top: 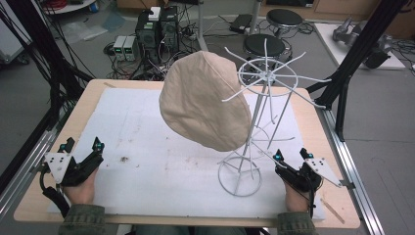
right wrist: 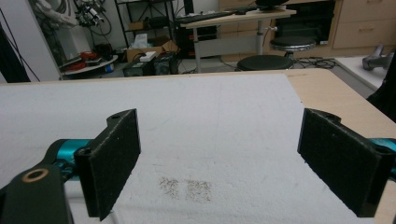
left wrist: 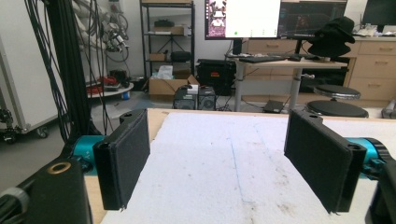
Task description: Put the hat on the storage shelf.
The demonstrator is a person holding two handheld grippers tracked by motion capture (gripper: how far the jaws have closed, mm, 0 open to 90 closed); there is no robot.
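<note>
A beige fabric hat [top: 205,105] hangs on a white wire rack [top: 266,76], whose ring base [top: 240,177] stands on the white mat at the right of centre. My left gripper [top: 83,145] rests near the table's front left corner, open, well apart from the hat. My right gripper [top: 291,154] sits at the front right, just right of the rack's base, also open. In the left gripper view the gripper [left wrist: 224,163] has its black pads [left wrist: 123,158] wide apart over bare mat. The right gripper view shows its gripper [right wrist: 224,163] the same way, nothing between the pads [right wrist: 345,163].
A white foam mat [top: 147,147] with some dirty smudges covers the wooden table [top: 328,147]. Black frame posts [top: 342,88] stand at the table's sides. Beyond the far edge are stools [top: 264,45], computer boxes [top: 156,29] and cables on the floor.
</note>
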